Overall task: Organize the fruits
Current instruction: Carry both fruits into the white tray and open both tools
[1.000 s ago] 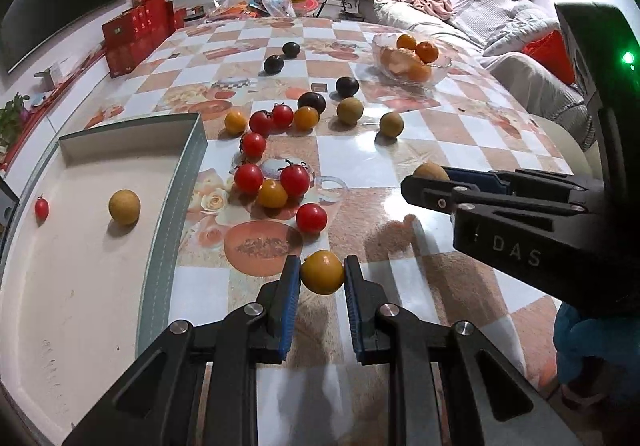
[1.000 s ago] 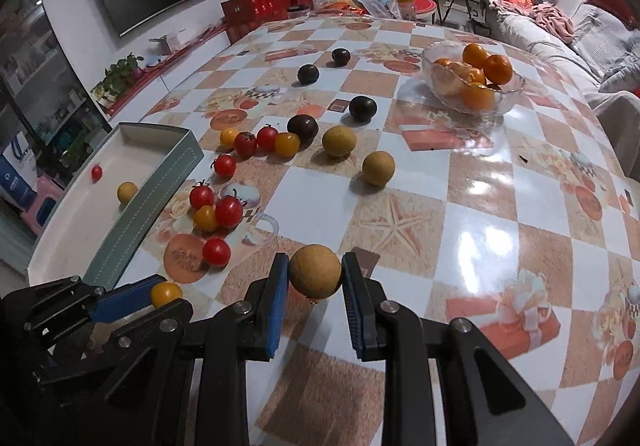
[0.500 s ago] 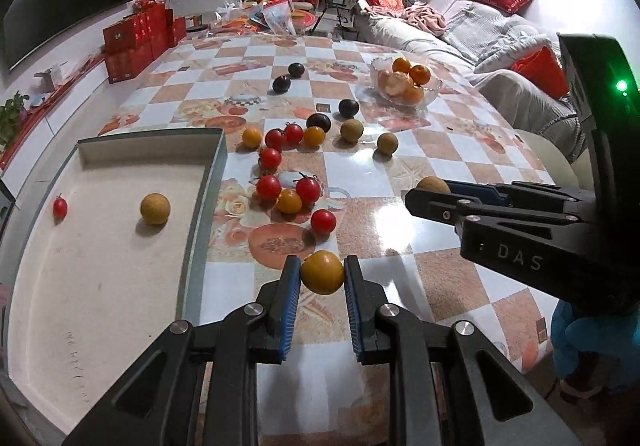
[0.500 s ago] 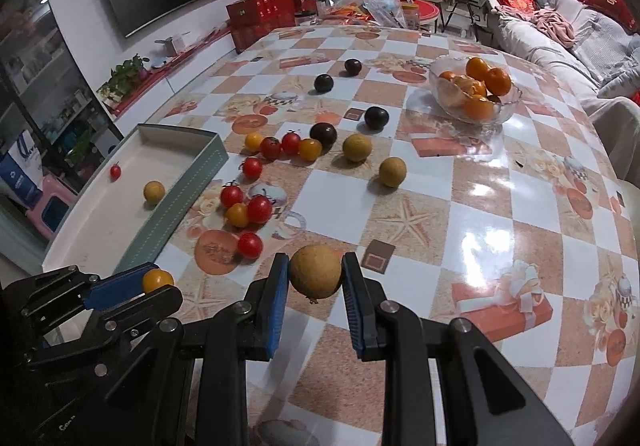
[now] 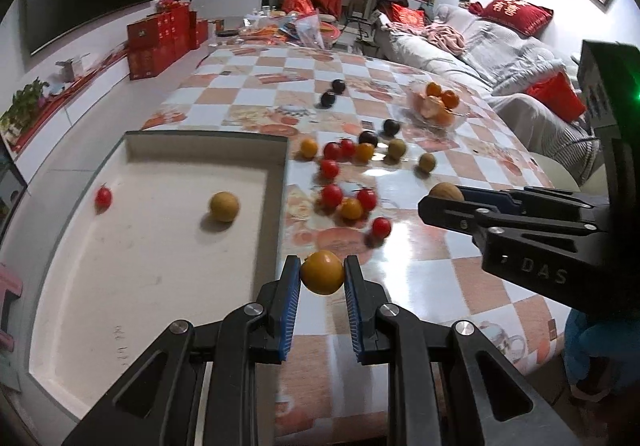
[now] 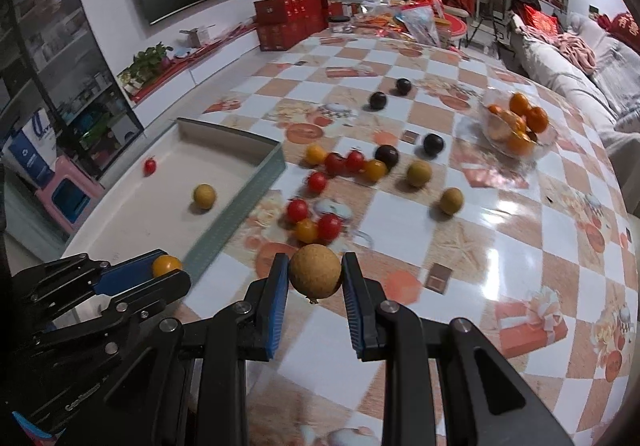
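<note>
Left tongs grasp a yellow tomato at the tray rim, tray floor just leftward; right tongs clench a tan longan above the surface, farther right of the tray.

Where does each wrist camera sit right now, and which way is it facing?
Left wrist: behind the left gripper, shut on a yellow tomato, facing the tray; right gripper at right.
Right wrist: behind the right gripper, shut on a tan fruit; left gripper at lower left.
Shared: tray, glass bowl.
</note>
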Demonstrator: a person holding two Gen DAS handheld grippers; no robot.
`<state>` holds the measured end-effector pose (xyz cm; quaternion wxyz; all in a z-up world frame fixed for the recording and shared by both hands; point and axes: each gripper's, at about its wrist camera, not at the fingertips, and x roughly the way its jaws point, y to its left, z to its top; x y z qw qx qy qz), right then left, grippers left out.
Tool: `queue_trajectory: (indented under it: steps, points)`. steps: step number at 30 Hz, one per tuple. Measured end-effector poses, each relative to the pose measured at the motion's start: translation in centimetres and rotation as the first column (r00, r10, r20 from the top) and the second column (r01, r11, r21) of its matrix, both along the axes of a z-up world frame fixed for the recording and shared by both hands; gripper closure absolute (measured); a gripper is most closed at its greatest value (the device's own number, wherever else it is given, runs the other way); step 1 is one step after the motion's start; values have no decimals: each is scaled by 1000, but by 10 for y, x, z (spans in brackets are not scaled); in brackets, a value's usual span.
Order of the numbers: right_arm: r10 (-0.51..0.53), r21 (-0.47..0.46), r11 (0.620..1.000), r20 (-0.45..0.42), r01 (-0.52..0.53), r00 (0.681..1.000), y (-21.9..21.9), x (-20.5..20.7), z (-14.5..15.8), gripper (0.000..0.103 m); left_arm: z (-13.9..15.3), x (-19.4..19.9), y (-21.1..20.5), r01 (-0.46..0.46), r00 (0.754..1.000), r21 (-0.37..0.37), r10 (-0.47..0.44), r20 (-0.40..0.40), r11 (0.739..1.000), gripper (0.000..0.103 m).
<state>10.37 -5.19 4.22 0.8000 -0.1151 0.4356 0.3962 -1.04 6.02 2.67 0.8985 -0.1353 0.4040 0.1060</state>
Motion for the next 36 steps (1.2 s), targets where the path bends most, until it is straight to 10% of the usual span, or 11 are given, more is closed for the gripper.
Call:
queue_trajectory:
  steps: [36]
  points:
    - [229,-83,969,-70,-234,971,161,-63,-33,74,-44,-47,140,-244,963,43,247,-105,969,80]
